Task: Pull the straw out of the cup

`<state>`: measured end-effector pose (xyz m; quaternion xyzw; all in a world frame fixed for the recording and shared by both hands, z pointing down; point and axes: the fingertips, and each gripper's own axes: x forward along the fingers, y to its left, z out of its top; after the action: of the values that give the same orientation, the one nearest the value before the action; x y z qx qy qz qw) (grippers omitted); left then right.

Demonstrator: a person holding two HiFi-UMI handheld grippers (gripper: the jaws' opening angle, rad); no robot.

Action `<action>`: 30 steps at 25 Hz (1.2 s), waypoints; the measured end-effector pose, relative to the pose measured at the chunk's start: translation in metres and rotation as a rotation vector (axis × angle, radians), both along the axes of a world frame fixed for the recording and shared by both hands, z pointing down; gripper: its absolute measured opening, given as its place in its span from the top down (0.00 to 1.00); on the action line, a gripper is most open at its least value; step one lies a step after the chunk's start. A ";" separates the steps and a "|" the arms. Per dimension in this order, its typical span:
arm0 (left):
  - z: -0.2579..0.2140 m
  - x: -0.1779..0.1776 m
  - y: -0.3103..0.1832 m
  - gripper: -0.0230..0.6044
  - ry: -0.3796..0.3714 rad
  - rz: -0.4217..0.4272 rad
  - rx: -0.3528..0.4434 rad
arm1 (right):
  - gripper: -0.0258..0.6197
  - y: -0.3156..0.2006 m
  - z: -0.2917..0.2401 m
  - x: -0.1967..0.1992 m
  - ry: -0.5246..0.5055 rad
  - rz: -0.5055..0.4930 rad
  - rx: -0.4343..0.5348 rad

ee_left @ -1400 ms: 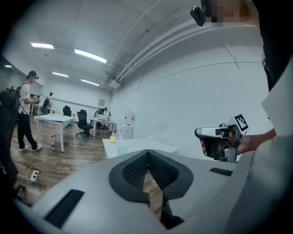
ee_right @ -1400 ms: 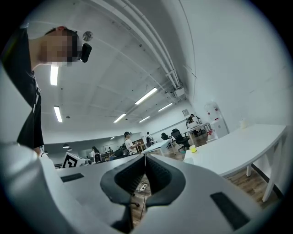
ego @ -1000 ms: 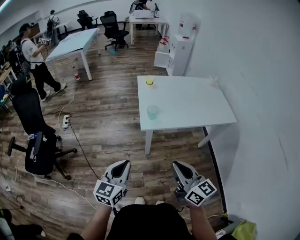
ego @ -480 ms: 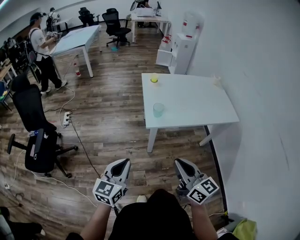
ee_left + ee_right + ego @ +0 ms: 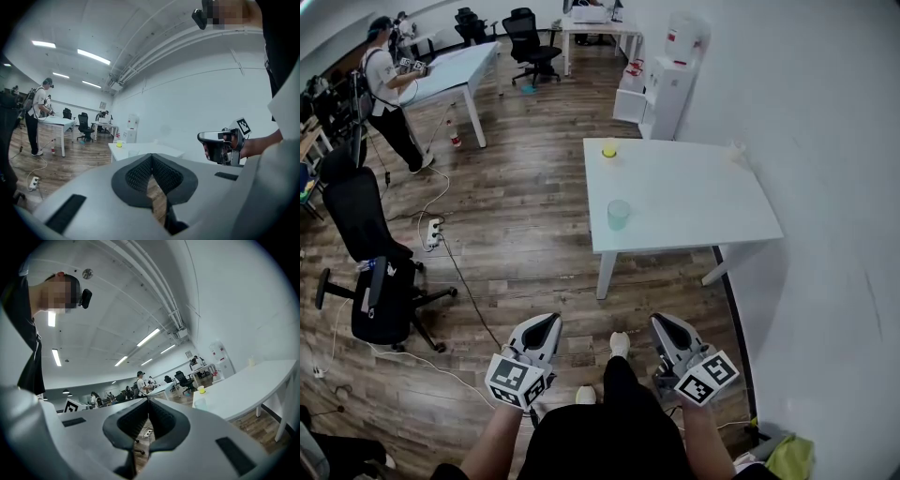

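We hold the left gripper [image 5: 546, 325] and the right gripper [image 5: 662, 324] low in front of our body, side by side and apart, both pointing forward over the brown wood-plank floor [image 5: 516, 234]. In the left gripper view its ribbed black pads are pressed together at the tips with nothing between them. In the right gripper view the pads likewise meet on nothing.

The translucent pale green cup [image 5: 619, 214] stands upright on the white rectangular table [image 5: 694, 192], near the table edge that faces us and towards its left corner. It is well apart from both grippers. We cannot make out a straw in it at this range. A small yellow round object [image 5: 609, 148] sits near the table's far left corner. Beyond the table, a white water dispenser [image 5: 670, 80] stands against the wall, and a black office chair [image 5: 380, 300] stands on the floor to our left.
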<state>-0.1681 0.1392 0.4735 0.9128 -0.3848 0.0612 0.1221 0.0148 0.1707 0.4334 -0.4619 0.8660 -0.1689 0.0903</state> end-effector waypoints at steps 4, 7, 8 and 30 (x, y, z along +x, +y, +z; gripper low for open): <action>0.004 0.007 -0.015 0.94 0.000 -0.010 -0.011 | 0.92 -0.018 0.003 0.006 -0.008 -0.022 0.000; 0.003 0.015 -0.034 0.94 0.000 -0.014 -0.011 | 0.92 -0.040 0.004 0.014 -0.011 -0.027 -0.004; 0.003 0.017 -0.041 0.94 -0.001 -0.016 -0.009 | 0.92 -0.048 0.006 0.017 -0.013 -0.026 -0.007; 0.005 0.100 -0.192 0.94 -0.050 -0.092 -0.030 | 0.92 -0.233 0.034 0.081 0.012 -0.172 -0.061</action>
<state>-0.0682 -0.0523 0.4789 0.8905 -0.4282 0.0840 0.1285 0.0954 -0.0624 0.4673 -0.3893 0.8975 -0.1995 0.0563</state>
